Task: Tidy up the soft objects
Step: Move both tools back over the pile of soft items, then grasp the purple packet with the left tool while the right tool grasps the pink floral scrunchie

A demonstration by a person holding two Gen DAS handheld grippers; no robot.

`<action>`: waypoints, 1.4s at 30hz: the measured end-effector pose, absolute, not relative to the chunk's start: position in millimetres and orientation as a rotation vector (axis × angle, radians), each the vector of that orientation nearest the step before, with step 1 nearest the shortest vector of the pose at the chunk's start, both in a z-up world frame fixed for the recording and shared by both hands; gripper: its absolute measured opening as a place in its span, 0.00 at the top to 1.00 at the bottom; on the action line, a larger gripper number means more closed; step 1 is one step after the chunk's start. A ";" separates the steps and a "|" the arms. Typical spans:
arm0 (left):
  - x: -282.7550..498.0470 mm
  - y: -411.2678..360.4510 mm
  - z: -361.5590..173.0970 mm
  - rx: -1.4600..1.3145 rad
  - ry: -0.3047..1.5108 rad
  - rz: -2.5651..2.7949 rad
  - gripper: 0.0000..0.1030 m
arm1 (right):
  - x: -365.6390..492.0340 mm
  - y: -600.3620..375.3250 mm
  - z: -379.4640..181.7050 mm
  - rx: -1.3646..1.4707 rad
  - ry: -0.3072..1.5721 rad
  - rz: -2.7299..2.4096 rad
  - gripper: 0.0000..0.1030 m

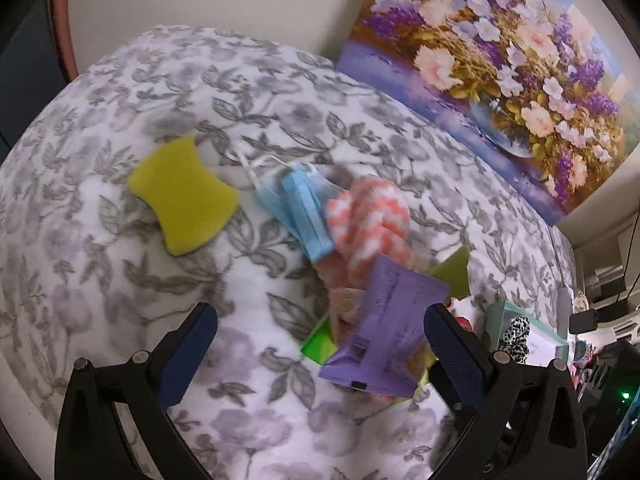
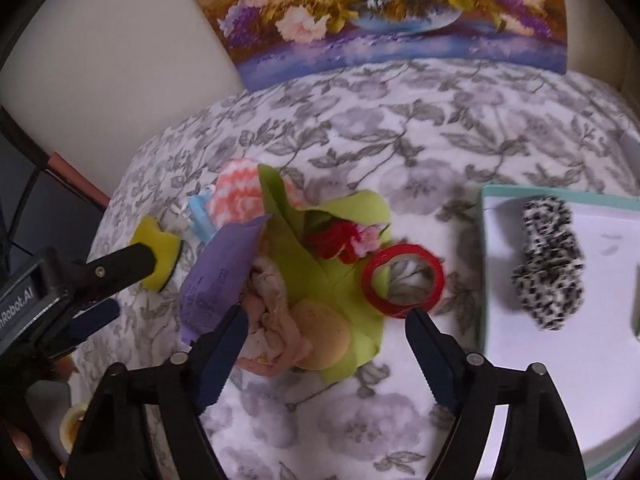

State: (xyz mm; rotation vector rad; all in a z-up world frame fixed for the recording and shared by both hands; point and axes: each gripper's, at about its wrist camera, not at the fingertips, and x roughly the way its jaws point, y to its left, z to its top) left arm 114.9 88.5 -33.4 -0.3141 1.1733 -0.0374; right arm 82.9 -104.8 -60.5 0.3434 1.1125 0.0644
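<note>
Soft things lie in a pile on a floral blanket (image 1: 120,260). In the left wrist view I see a yellow sponge (image 1: 182,196), a blue face mask (image 1: 298,210), a pink-and-white fuzzy sock (image 1: 368,220) and a purple packet (image 1: 386,328). My left gripper (image 1: 320,344) is open and empty, just before the packet. In the right wrist view the packet (image 2: 218,276), a green cloth (image 2: 316,268), a beige cloth (image 2: 272,320), a round tan puff (image 2: 320,340), red and pink yarn (image 2: 344,240) and a red ring (image 2: 402,280) lie together. My right gripper (image 2: 328,340) is open over the puff.
A teal-rimmed white box (image 2: 484,264) at the right holds a leopard-print scrunchie (image 2: 548,268); it also shows in the left wrist view (image 1: 516,336). A flower painting (image 2: 372,12) leans on the wall behind. The left gripper's body (image 2: 80,280) reaches in from the left.
</note>
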 end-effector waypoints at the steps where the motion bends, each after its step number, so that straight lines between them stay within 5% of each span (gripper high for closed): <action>1: 116.5 85.3 -35.7 -0.311 1.185 -0.039 0.00 | 84.1 -103.8 -61.8 0.348 1.115 0.073 0.22; 4: 121.2 79.1 -43.0 -0.300 1.219 -0.048 0.00 | 87.3 -99.2 -64.6 0.345 1.123 0.095 0.41; 10: 126.6 68.0 -59.0 -0.278 1.272 -0.067 0.01 | 90.2 -92.5 -72.4 0.362 1.144 0.133 0.60; 20: 128.8 60.8 -76.7 -0.398 1.322 -0.176 0.48 | 91.2 -84.9 -80.3 0.353 1.158 0.151 0.89; 24: 128.6 56.8 -79.4 -0.409 1.327 -0.194 0.64 | 90.2 -85.7 -82.6 0.355 1.162 0.146 0.94; 42: 123.6 74.2 -39.9 -0.420 1.189 -0.166 0.67 | 83.7 -92.8 -55.5 0.421 1.083 0.190 0.97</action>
